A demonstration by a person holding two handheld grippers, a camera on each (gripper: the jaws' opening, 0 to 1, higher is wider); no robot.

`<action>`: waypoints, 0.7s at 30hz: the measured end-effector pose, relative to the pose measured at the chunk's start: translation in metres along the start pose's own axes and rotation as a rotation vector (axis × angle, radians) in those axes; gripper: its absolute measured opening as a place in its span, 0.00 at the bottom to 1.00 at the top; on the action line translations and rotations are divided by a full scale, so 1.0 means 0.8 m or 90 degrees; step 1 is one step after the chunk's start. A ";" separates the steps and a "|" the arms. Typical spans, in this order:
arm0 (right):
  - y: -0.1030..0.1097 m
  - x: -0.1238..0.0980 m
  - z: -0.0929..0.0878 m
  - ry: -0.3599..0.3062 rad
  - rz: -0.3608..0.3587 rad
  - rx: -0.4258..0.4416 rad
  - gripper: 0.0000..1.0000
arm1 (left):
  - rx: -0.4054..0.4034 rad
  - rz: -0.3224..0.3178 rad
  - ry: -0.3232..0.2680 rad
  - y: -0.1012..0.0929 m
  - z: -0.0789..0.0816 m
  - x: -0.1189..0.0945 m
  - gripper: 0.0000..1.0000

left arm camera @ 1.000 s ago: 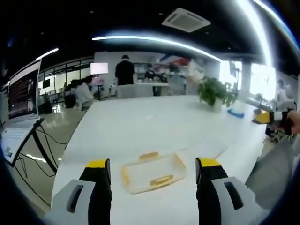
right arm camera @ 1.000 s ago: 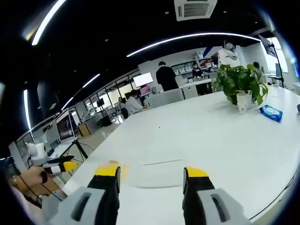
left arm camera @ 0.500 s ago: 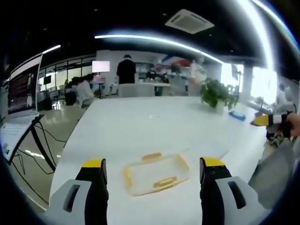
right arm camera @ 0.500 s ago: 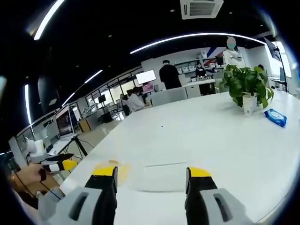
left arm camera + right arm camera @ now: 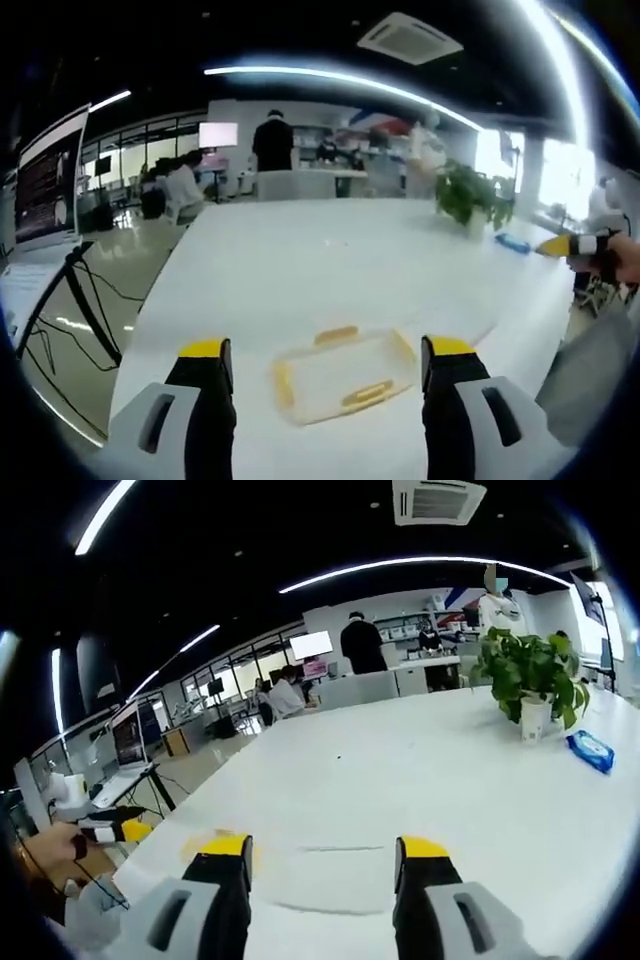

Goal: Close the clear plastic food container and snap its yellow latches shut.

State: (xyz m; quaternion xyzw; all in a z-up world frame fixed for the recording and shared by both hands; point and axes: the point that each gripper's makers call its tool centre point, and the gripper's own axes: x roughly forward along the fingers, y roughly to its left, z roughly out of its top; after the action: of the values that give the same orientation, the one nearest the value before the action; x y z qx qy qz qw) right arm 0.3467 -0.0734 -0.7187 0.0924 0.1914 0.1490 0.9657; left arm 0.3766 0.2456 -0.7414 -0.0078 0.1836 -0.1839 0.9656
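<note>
A: On the white counter [image 5: 300, 270], in the left gripper view, what lies between the jaws?

B: A clear plastic food container [image 5: 345, 372] with yellow latches [image 5: 366, 394] sits flat on the surface, just ahead of the left hand-held gripper [image 5: 325, 362]. One latch shows on its near edge, one on the far edge and one on its left end. Whether a lid lies on it cannot be told.

A: And that hand-held gripper's state?

B: Its yellow-tipped jaws stand wide apart and grip nothing; the container appears in the gap between them but further out, apart from both.

A: What about the right one?

B: The right hand-held gripper [image 5: 325, 848] also has its jaws spread wide with nothing between them. In the right gripper view a clear flat piece [image 5: 330, 875] lies on the counter between and beyond the jaw tips; it is too faint to say exactly what it is. A blurred yellow patch [image 5: 222, 842] shows just by the left jaw tip.

A: Does either hand-held gripper appear in the other's view?

B: Yes. At the right edge of the left gripper view the right one's yellow tip is held out over the counter's edge, well apart from the container. At the left edge of the right gripper view the left one shows with a hand [image 5: 50, 845] around it.

A: Anything else on the counter?

B: A potted plant [image 5: 525, 675] stands toward the far right, with a blue packet [image 5: 590, 750] near it. People [image 5: 360, 645] sit and stand beyond the far end.
</note>
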 end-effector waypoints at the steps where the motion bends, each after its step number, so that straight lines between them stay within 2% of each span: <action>1: 0.000 0.004 0.005 -0.005 0.002 -0.006 0.56 | 0.003 -0.003 -0.007 -0.001 0.005 0.003 0.76; 8: 0.009 0.021 0.014 -0.012 0.019 0.002 0.55 | 0.013 -0.001 -0.014 0.002 0.013 0.011 0.76; 21: 0.023 0.039 0.004 0.000 0.035 0.020 0.55 | 0.012 0.010 0.004 0.012 0.000 0.012 0.76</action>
State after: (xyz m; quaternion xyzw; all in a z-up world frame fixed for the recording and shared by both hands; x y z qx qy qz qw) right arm 0.3707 -0.0465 -0.7222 0.1126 0.1909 0.1721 0.9598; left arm 0.3879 0.2509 -0.7456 0.0031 0.1846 -0.1781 0.9665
